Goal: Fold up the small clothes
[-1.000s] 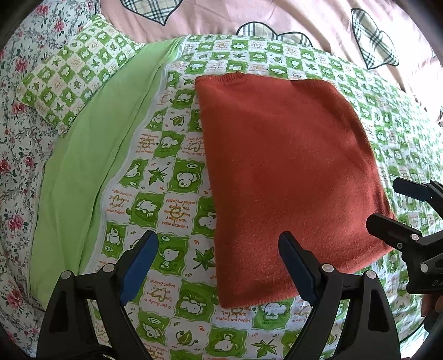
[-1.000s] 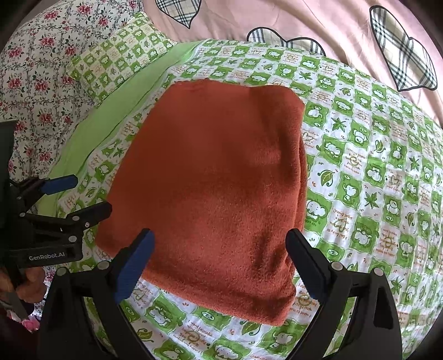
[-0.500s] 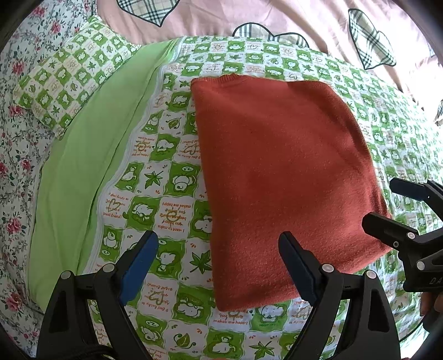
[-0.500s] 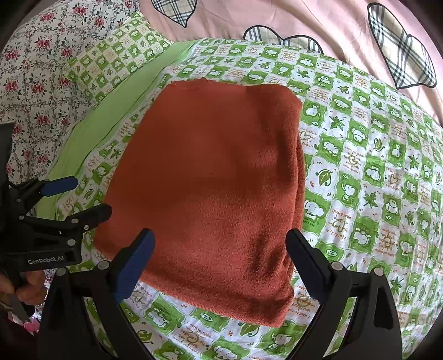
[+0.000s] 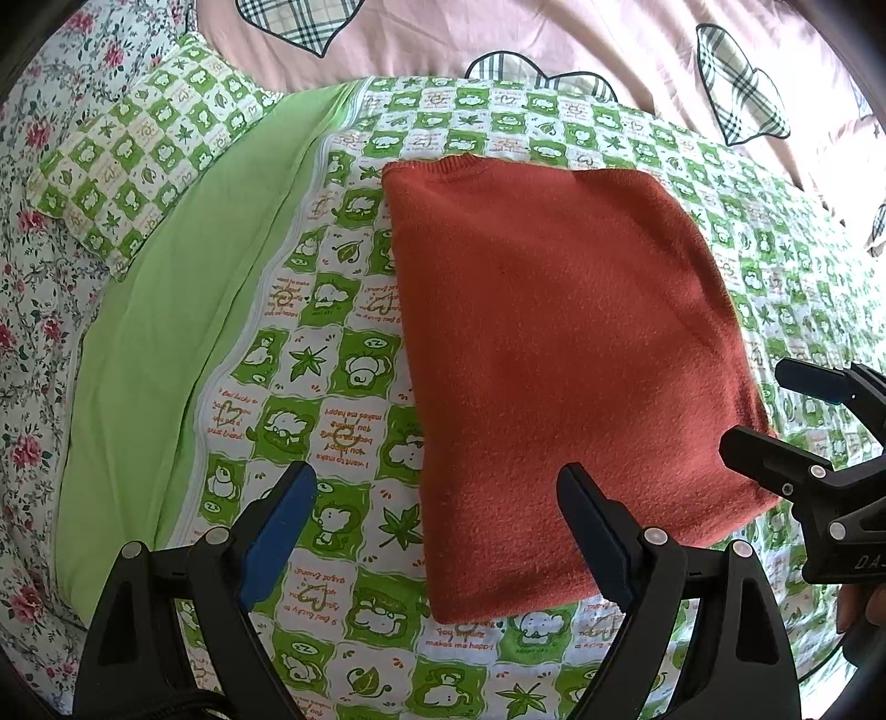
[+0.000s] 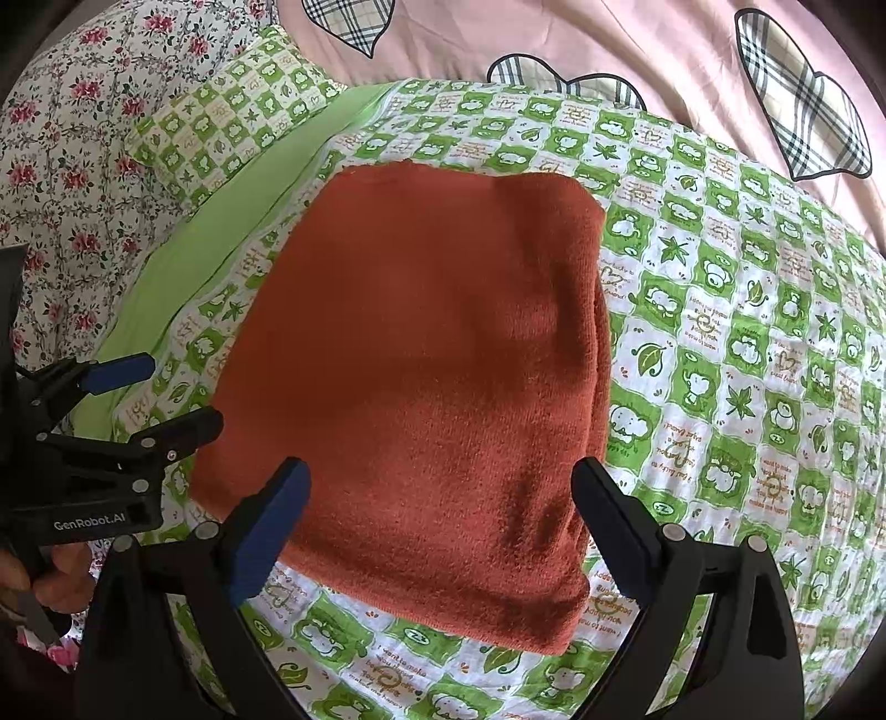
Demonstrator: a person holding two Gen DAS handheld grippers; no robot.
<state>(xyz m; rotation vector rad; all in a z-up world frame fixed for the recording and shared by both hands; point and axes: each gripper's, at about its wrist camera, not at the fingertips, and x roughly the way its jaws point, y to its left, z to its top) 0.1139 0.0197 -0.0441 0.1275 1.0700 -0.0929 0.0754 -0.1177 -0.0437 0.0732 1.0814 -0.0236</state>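
A rust-orange knitted garment (image 5: 565, 354) lies folded into a flat rectangle on the green-and-white checked quilt (image 5: 310, 354); it also shows in the right wrist view (image 6: 421, 376). My left gripper (image 5: 437, 515) is open and empty, held above the garment's near left corner. My right gripper (image 6: 443, 504) is open and empty above the garment's near edge. The right gripper (image 5: 775, 410) also shows at the right edge of the left wrist view, and the left gripper (image 6: 160, 393) at the left edge of the right wrist view.
A plain green sheet strip (image 5: 166, 343) runs along the left. A checked pillow (image 5: 138, 160) and floral bedding (image 5: 27, 277) lie at far left. A pink quilt with plaid hearts (image 5: 554, 50) lies at the back.
Both grippers have drawn back a little from the folded garment and stay open. The garment has not moved.
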